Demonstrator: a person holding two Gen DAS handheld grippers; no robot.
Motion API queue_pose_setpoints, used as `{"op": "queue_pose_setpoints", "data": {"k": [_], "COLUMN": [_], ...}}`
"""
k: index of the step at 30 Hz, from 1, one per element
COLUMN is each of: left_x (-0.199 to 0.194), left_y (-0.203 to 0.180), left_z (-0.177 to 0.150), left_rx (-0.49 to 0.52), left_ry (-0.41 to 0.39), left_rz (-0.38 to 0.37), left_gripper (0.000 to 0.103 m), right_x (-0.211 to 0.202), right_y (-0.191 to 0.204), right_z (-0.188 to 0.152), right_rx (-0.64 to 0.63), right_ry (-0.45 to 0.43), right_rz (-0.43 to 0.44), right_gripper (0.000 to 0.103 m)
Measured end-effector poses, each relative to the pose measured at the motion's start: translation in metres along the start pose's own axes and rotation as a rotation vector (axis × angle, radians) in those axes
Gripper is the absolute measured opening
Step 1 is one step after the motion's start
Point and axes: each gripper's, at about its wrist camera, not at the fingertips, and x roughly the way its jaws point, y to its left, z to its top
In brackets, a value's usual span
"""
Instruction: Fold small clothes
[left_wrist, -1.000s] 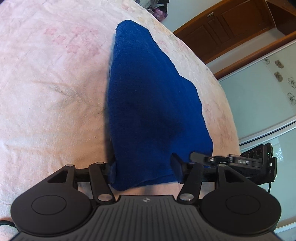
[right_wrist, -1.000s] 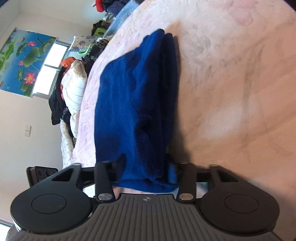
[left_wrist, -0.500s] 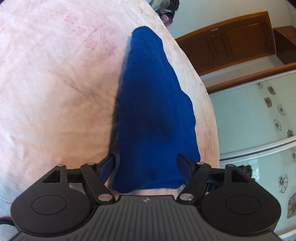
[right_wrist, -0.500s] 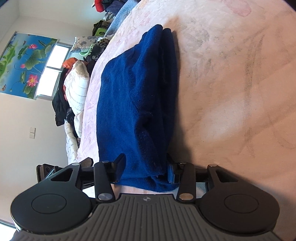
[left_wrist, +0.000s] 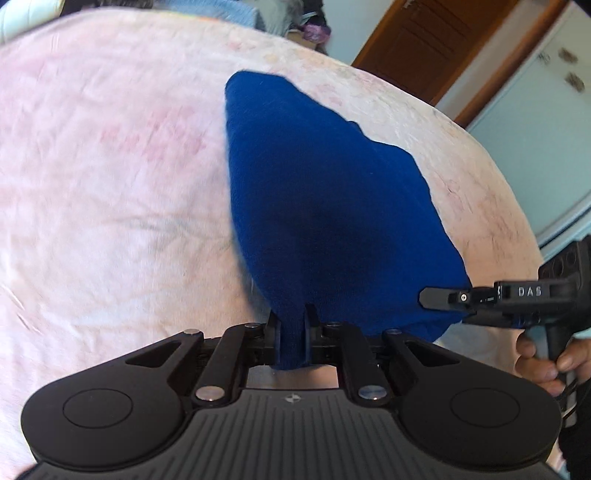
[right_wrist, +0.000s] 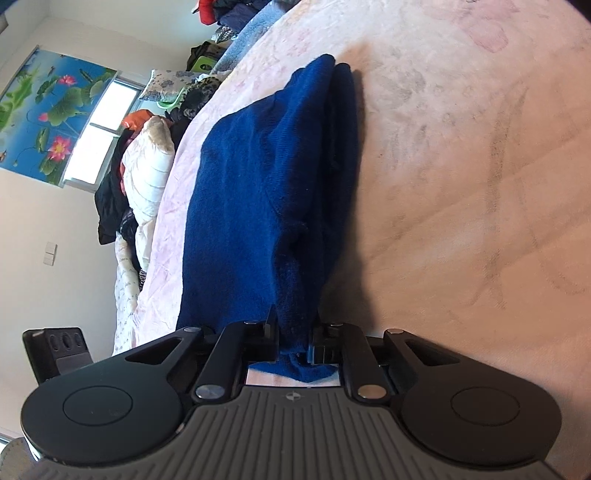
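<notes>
While the blue garment (left_wrist: 325, 206) lies ahead on the bedspread (left_wrist: 110, 184) — left tool (left_wrist: 291, 332), right tool (right_wrist: 293, 334) pinch its near edge

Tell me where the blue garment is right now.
The blue garment lies on the pink bedspread, its near edge pinched by the left gripper and the right gripper.

Deep blue knit garment (left_wrist: 325, 206) on pale pink bedspread (left_wrist: 110, 177) with faint rosy floral print.
</notes>
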Motion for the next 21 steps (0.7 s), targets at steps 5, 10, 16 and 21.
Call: {"op": "queue_pose_setpoints", "data": {"k": [5,10,16,21], "left_x": [-0.009,-0.009,-0.014,-0.032], "left_y": [-0.003,-0.004,-0.003,0.002], "left_z": [-0.002,-0.003,-0.004,-0.013], "left_rx": [0.034,0.031,0.008,-0.016], "left_ry": [-0.01,-0.012,-0.011,-0.009], "left_rz": [0.02,0.02,-0.013,-0.055], "left_gripper": [0.009,0.009,0.009,0.009], "right_x": [-0.009,-0.009,-0.014,-0.017], "right_y": [0.005,0.005,0.012,0.015], "right_z": [-0.003,-0.008,-0.012,-0.017], "right_rx": [-0.004,0.014,0.023,0.022], "right_ry": [-0.013,0.002,0.001,0.017], "right_rz": [0.018,0.019,0.048,0.05], "right_gripper": [0.015,0.015,0.015,0.015]}}
